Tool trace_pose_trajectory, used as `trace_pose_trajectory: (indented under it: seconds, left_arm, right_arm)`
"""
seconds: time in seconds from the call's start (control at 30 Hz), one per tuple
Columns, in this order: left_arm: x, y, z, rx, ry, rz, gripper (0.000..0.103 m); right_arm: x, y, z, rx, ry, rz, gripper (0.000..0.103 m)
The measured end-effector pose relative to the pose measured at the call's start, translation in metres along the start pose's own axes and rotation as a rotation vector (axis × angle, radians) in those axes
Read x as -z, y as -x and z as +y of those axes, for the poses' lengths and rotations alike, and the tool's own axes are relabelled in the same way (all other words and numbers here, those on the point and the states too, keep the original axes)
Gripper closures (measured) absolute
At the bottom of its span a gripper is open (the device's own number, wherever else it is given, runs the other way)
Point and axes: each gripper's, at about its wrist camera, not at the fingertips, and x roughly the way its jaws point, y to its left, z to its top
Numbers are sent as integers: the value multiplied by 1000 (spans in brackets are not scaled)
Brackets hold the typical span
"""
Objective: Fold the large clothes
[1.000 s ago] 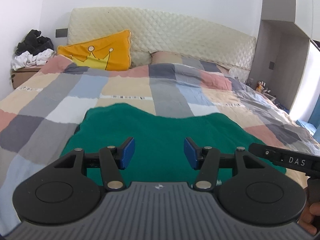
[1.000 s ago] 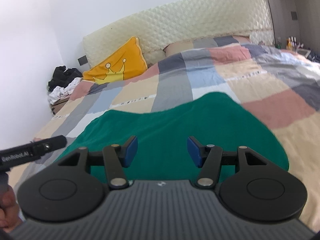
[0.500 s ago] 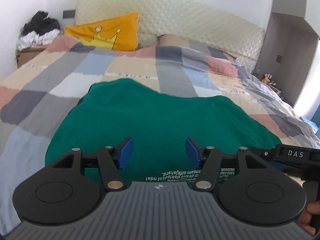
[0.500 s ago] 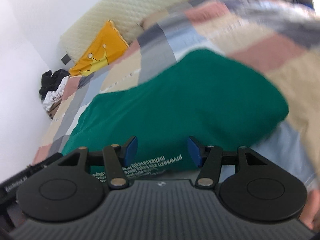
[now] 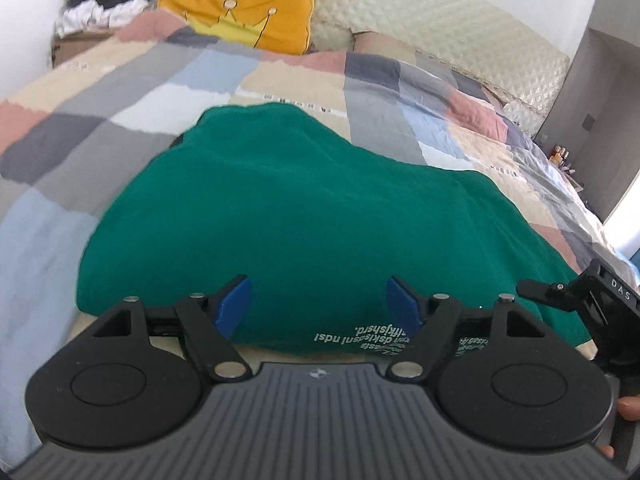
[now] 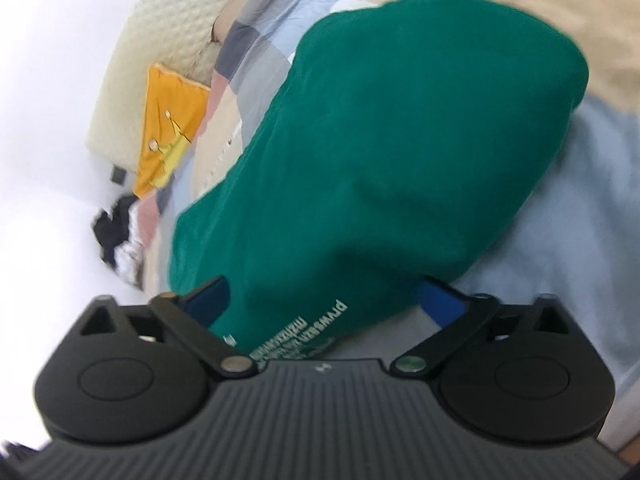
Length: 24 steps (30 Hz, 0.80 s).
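A folded green garment (image 5: 304, 216) with white print along its near edge lies on the patchwork quilt (image 5: 80, 120). My left gripper (image 5: 318, 306) hovers just over that near edge, its jaws opening, blue pads apart and nothing pinched between them. In the right wrist view the same green garment (image 6: 400, 140) fills the middle, tilted. My right gripper (image 6: 324, 298) is rolled over at the garment's near right corner, jaws opening wide, the printed hem lying between the pads without being pressed. The right gripper's black tip (image 5: 568, 290) shows at the right of the left view.
An orange crown pillow (image 5: 256, 24) leans on the quilted cream headboard (image 5: 440, 16). A pile of dark and white clothes (image 5: 104, 4) sits on a box at the far left. A grey cabinet (image 5: 592, 92) stands right of the bed.
Both grippers have dropped closer to the garment's near printed edge. The right one has rolled strongly, tilting its view. Both pairs of jaws stand wider apart than before.
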Motion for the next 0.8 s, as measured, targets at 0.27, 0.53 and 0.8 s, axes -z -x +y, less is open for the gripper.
trace_pose_trajectory:
  seconds: [0.27, 0.53, 0.8]
  left_arm:
    - [-1, -14, -2, 9, 39, 5, 15]
    - [-3, -9, 4, 59, 115, -18, 13]
    - [-1, -2, -8, 245, 120, -2, 13]
  right_arm:
    - [-13, -31, -23, -77, -277, 65, 0]
    - [-13, -48, -16, -17, -243, 87, 0]
    - [-17, -37, -23, -187, -310, 43, 0]
